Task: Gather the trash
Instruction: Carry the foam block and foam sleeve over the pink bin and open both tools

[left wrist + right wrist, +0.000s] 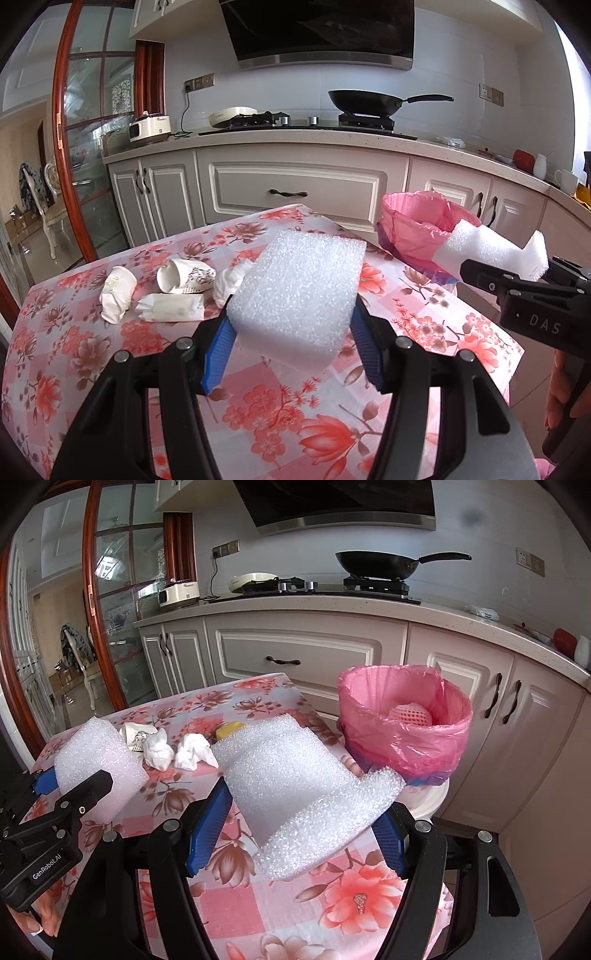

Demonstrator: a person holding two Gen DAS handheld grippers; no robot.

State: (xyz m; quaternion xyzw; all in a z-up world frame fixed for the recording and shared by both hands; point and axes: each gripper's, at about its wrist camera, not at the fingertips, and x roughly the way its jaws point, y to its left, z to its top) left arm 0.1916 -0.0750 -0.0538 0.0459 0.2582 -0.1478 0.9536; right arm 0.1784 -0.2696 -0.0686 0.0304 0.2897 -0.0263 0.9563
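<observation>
Between each gripper's [291, 325] [303, 812] blue pads, one foam piece [299, 291] [295, 775].

Bright daylight on both my feeds, blown-out glare at the right edge of the left wrist view, black curved fisheye corners, bowed white kitchen cabinet fronts [295, 184], soft shadows beneath white foam blocks [299, 295], sharp centre focus.

Both grippers are black plastic with ribbed blue pads and silver pivot screws. The right gripper [532, 275] bears pale "DAS" lettering; the left gripper [55, 786] reads "GenRobot.AI". Bare fingers [557, 397] show.
</observation>
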